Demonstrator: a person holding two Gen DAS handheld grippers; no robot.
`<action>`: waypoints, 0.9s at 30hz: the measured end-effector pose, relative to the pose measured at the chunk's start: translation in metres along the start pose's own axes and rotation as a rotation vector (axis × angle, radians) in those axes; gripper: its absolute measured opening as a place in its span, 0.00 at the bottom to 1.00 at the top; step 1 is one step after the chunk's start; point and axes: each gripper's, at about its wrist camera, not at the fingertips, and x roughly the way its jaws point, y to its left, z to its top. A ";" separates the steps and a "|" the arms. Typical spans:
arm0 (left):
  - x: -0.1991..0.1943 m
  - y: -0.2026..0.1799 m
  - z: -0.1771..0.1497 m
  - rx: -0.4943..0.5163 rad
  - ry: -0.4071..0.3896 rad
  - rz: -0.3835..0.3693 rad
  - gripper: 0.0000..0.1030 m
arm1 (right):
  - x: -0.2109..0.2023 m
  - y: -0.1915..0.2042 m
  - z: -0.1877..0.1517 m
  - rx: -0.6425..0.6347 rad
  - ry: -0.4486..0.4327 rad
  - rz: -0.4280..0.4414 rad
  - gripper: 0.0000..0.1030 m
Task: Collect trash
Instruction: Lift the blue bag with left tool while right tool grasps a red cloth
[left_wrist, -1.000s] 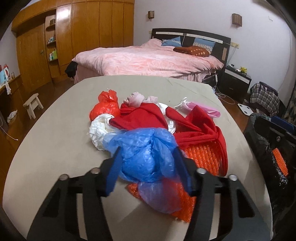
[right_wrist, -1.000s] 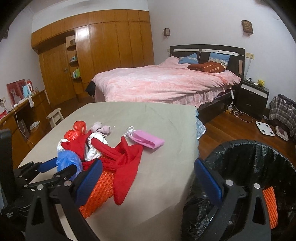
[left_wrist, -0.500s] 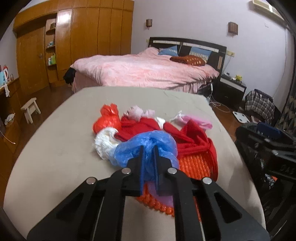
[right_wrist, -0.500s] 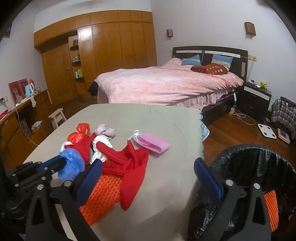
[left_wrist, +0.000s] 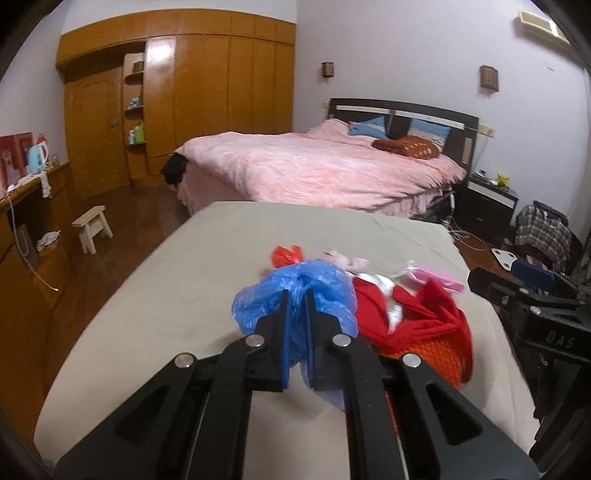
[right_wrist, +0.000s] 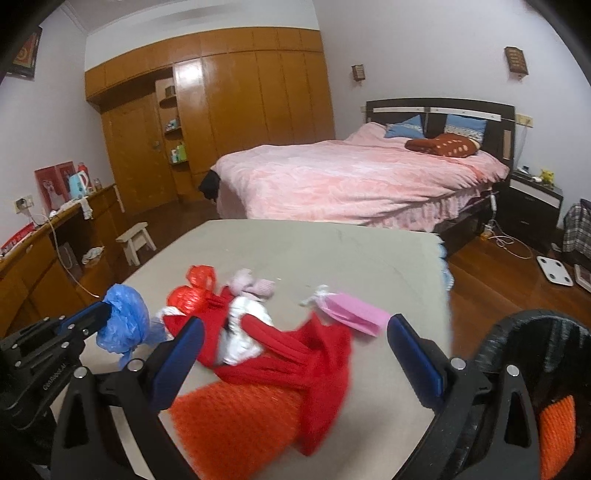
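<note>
Blue crinkled plastic, a bunched thin bag (left_wrist: 295, 291), bulges out on both sides of the left gripper (left_wrist: 296, 299) in the left wrist view; the blue pads are pressed nearly together on a fold of it, so the bag is firmly pinched and appears to hang clear of the beige cloth-covered table (left_wrist: 166, 314). A pinch on one gathered fold is probably all that such limp film allows. Just right of the tongs lies the rest of the trash: a red fabric piece (left_wrist: 424, 314) draped over an orange knitted mesh (left_wrist: 436, 358), a white crumpled bag (left_wrist: 388, 291) between the red folds, and a pink flat pouch (left_wrist: 439, 278) beyond. A red plastic bag (left_wrist: 286, 254) peeks out behind the blue one. Far right, the black frame of the right gripper (left_wrist: 532, 306) stands between these tongs and the floor side, so carrying the bag that way means passing it.

In the right wrist view, the right gripper (right_wrist: 295, 354) hangs with its jaws wide apart and nothing between the pads, above the red fabric and orange mesh. To its left the left tongs hold the blue bag up beside the pile. At lower right, close by the right finger, is the black-lined trash bin (right_wrist: 517, 332), an orange scrap (right_wrist: 556, 428) already inside. The empty tongs sit between bag and bin, likely the one obstacle.
</note>
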 end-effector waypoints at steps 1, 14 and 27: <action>-0.001 0.004 0.002 -0.008 -0.004 0.007 0.06 | 0.003 0.004 0.000 -0.002 0.003 0.009 0.94; 0.003 0.033 0.004 -0.049 -0.011 0.063 0.06 | 0.064 0.054 -0.012 -0.064 0.136 0.100 0.51; 0.002 0.034 0.003 -0.062 -0.014 0.044 0.06 | 0.061 0.061 -0.007 -0.071 0.157 0.204 0.04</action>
